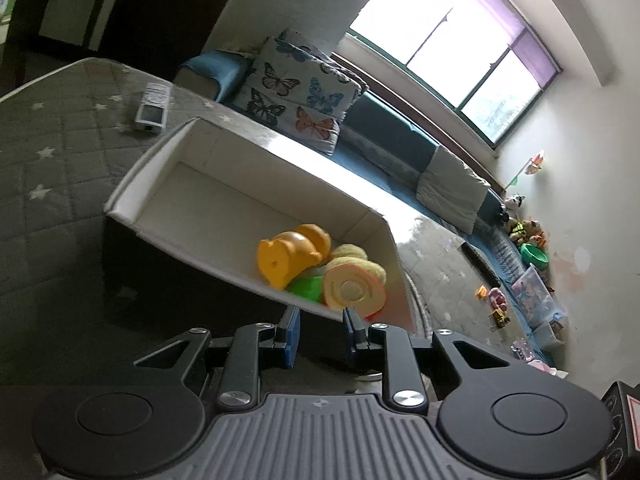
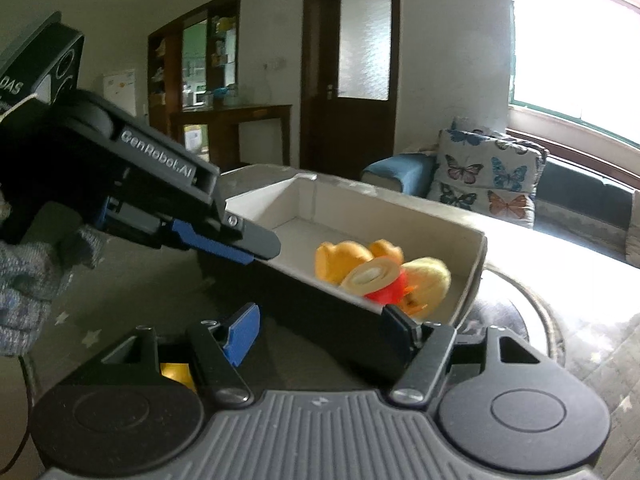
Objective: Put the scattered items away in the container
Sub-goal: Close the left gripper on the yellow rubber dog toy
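Observation:
A long box with black outside and white inside (image 1: 160, 176) (image 2: 476, 256) is tilted above the grey star-patterned surface. Several toy foods lie at its low end: an orange piece (image 1: 286, 256) (image 2: 340, 258), a round cream slice (image 1: 352, 290) (image 2: 370, 274), a green piece (image 1: 306, 288), a red piece (image 2: 386, 290). My left gripper (image 1: 320, 330) is shut on the box's near wall; in the right wrist view (image 2: 236, 246) its fingers clamp the rim. My right gripper (image 2: 324, 330) is open, its fingers either side of the box's lower end.
A remote-like device (image 1: 152, 106) lies on the grey surface beyond the box. A butterfly cushion (image 1: 296, 88) (image 2: 486, 172) sits on a blue sofa under the window. Toys and a plastic bin (image 1: 532, 292) lie on the far right. A yellow item (image 2: 178, 376) shows beneath my right gripper.

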`<state>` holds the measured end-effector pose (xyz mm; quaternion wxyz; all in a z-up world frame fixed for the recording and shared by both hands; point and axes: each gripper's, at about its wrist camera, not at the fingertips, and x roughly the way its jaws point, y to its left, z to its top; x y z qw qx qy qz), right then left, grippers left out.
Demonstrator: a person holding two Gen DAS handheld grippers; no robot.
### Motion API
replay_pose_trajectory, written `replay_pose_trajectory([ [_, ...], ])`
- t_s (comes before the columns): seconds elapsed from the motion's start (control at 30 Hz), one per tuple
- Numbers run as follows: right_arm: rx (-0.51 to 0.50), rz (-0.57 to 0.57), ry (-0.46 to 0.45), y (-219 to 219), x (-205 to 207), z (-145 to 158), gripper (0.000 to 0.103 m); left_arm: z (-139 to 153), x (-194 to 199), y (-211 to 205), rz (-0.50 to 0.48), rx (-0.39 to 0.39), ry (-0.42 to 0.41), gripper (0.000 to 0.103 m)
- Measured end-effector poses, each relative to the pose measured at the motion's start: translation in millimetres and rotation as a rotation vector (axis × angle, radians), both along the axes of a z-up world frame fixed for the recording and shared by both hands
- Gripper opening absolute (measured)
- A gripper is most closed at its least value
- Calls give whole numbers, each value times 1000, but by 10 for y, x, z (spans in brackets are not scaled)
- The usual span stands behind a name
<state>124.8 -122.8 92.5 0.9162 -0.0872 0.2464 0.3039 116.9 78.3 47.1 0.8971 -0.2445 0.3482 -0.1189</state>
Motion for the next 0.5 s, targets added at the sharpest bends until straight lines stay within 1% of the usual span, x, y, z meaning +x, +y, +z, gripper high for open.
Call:
replay_pose_trajectory([
  [0.17,-5,68,29,116,-161,-110,71,-70,-143,61,25,23,22,26],
  [0.27,-9,107,48,189,-216,-157,71,-157,-206,106,35,24,44,26],
  [0.5,-37,171,65,366,-325,-239,72,-307,-323,170,42,37,79,28],
])
